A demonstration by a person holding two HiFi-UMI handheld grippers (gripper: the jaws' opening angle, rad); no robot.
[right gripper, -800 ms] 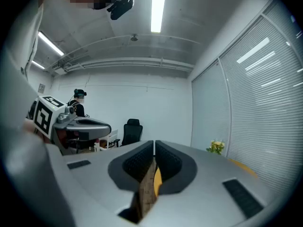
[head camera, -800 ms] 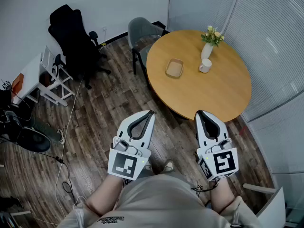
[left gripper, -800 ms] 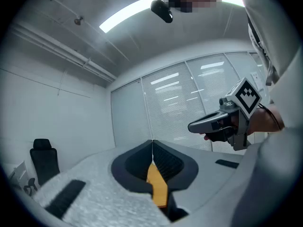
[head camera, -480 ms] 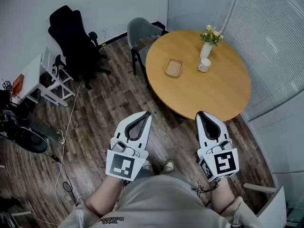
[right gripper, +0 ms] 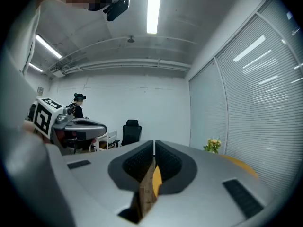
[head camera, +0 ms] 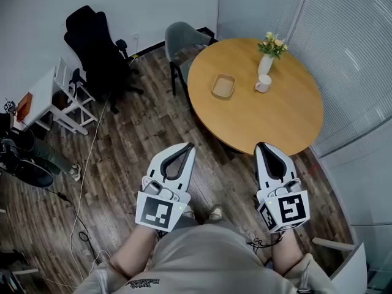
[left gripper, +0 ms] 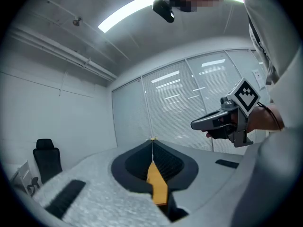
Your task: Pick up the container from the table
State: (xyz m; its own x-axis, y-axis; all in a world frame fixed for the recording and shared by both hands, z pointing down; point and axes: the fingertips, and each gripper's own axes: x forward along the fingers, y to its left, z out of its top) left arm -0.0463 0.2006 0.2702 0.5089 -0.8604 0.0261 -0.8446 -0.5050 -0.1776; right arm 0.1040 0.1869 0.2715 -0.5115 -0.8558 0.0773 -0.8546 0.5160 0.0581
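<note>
- Target location: the container (head camera: 223,86) lies on the round surface (head camera: 275,121). It is near the vase (head camera: 266,65) but apart from it, on the vase's side toward the grey chair (head camera: 179,41). A mug (head camera: 264,84) stands just beside the vase.
- Gripper state: the left gripper (head camera: 189,147) and the right gripper (head camera: 262,147) each have their jaws pressed together, with nothing between them. Both hang over the floor (head camera: 135,139), well apart from the vase and short of the surface's rim.
- Handling: we judge the container to be a shallow, open tray of light wood or similar. It should be light, stiff and not fragile, and it looks empty as far as we can tell.
- Grip point: we recommend pinching one low wall, with one jaw inside and one outside. Choose the wall facing away from the vase, so that the mug is not disturbed. Lift level, because a wall held at one side lets the tray tilt.
- Head view only: it alone shows the container, the mug and the whole surface.
- Left gripper view only: it points upward at a ceiling light (left gripper: 128,11) and the blinds (left gripper: 180,108), with the right gripper in it. The vase and the container are absent.
- Right gripper view only: it shows the vase's flowers (right gripper: 213,144), a sliver of the surface and a black office chair (right gripper: 131,130), but not the container.
- The two gripper views show the jaw tips meeting, which the head view shows less finely.
</note>
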